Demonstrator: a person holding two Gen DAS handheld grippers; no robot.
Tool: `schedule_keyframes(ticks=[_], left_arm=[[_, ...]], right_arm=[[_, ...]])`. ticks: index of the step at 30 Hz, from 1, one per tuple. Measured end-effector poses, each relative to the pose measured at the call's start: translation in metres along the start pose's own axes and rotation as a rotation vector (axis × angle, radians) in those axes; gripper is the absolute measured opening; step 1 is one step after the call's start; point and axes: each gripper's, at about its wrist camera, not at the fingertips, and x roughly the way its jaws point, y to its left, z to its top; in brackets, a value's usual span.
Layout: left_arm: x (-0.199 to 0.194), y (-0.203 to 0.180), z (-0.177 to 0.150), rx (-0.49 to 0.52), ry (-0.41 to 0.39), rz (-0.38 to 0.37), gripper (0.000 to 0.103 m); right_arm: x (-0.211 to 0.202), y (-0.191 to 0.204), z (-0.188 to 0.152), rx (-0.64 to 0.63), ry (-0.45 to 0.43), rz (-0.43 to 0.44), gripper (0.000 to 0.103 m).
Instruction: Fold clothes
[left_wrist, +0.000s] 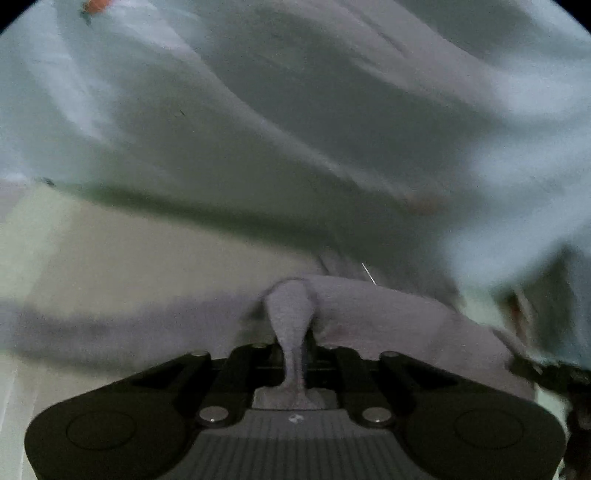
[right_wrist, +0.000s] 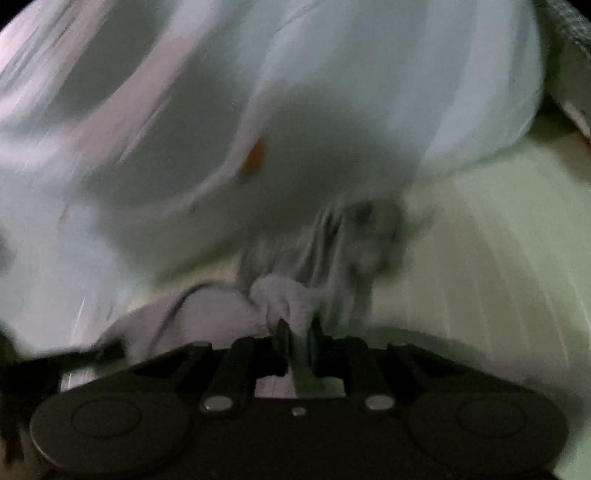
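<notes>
A pale white garment (left_wrist: 295, 122) with small orange marks billows in front of both cameras, blurred by motion; it also fills the right wrist view (right_wrist: 332, 110). My left gripper (left_wrist: 293, 343) is shut on a bunched greyish edge of the garment (left_wrist: 291, 310). My right gripper (right_wrist: 297, 332) is shut on another bunched edge of the same garment (right_wrist: 288, 295). The cloth hangs lifted between the two grippers. My right gripper shows dimly at the right edge of the left wrist view (left_wrist: 561, 376).
A pale greenish surface (left_wrist: 110, 251) lies under the cloth; it also shows in the right wrist view (right_wrist: 498, 240). A grey textured object (right_wrist: 569, 48) sits at the upper right edge.
</notes>
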Motion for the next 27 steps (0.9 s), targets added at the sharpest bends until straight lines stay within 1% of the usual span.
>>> schedule_keyframes(ticks=[1, 2, 3, 4, 5, 6, 7, 8, 10, 11, 13, 16, 21, 24, 26, 27], left_arm=[[0.014, 0.001, 0.014, -0.022, -0.035, 0.030, 0.029], [0.027, 0.002, 0.022, -0.036, -0.018, 0.071, 0.030], [0.040, 0.003, 0.029, -0.050, 0.004, 0.113, 0.030], [0.041, 0.006, 0.026, -0.044, -0.001, 0.114, 0.036], [0.041, 0.009, 0.022, -0.036, -0.009, 0.111, 0.043], [0.041, 0.012, 0.019, -0.029, -0.017, 0.108, 0.060], [0.040, 0.018, 0.011, -0.040, -0.006, 0.106, 0.068], [0.039, 0.024, 0.004, -0.053, 0.008, 0.105, 0.068], [0.039, 0.036, -0.012, -0.084, 0.042, 0.093, 0.068], [0.041, 0.041, -0.020, -0.103, 0.063, 0.081, 0.068], [0.045, 0.047, -0.032, -0.121, 0.097, 0.080, 0.068], [0.056, 0.047, -0.036, -0.090, 0.125, 0.085, 0.068], [0.076, 0.034, -0.025, 0.009, 0.088, 0.048, 0.069], [0.090, 0.025, -0.018, 0.063, 0.072, 0.035, 0.070], [0.098, 0.022, -0.016, 0.066, 0.075, 0.021, 0.070], [0.099, 0.021, -0.015, 0.061, 0.076, 0.015, 0.068]], right_arm=[[0.018, -0.007, 0.011, 0.022, -0.014, -0.044, 0.031], [0.036, -0.014, 0.021, 0.044, -0.027, -0.089, 0.040], [0.053, -0.022, 0.032, 0.066, -0.040, -0.135, 0.044], [0.063, -0.024, 0.037, 0.050, -0.018, -0.200, 0.044], [0.065, -0.025, 0.038, 0.027, -0.018, -0.229, 0.044], [0.060, -0.027, 0.033, 0.014, -0.036, -0.236, 0.046], [0.054, -0.028, 0.027, 0.002, -0.056, -0.243, 0.049], [0.045, -0.034, 0.018, 0.006, -0.058, -0.249, 0.050], [0.038, -0.043, 0.001, 0.038, -0.031, -0.260, 0.051], [0.037, -0.046, -0.008, 0.050, -0.016, -0.260, 0.051], [0.038, -0.050, -0.025, 0.059, 0.014, -0.263, 0.051], [0.047, -0.047, -0.043, 0.035, 0.054, -0.290, 0.051], [0.057, -0.044, -0.057, 0.013, 0.092, -0.262, 0.050], [0.071, -0.041, -0.060, -0.036, 0.120, -0.273, 0.054], [0.074, -0.042, -0.061, -0.044, 0.129, -0.278, 0.054], [0.073, -0.042, -0.061, -0.044, 0.130, -0.273, 0.048]])
